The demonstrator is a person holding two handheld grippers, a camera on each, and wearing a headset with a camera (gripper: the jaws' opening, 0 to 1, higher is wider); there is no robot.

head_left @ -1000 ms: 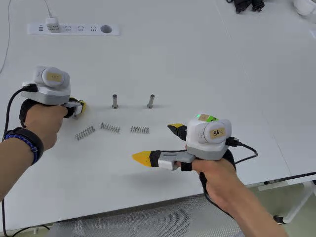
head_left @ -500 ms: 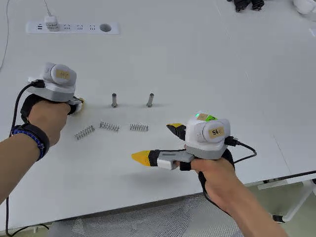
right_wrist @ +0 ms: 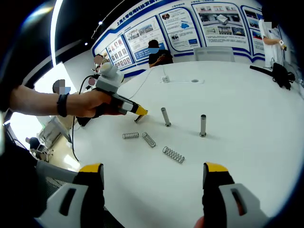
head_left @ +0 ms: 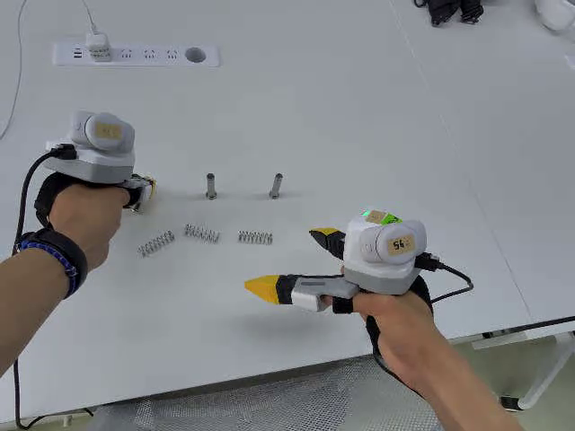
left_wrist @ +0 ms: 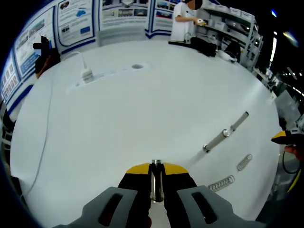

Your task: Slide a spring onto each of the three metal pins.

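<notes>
Head view: three springs [head_left: 201, 233] lie unthreaded, near side of two upright pins [head_left: 211, 186]. Left gripper view: left tool [left_wrist: 155, 166] clamps the third pin [left_wrist: 155, 186]. Right gripper view: right tool [right_wrist: 152, 167] gapes; fetching one looks next.

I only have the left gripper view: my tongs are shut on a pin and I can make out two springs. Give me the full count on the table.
Observer: Three, in a row: left spring, middle spring, right spring.
Operator: Report the right tongs.
Observer: The right tongs are open wide, holding nothing.
Operator: Place them against the springs.
Observer: They sit on the person's side of the right spring, apart from it.
</notes>
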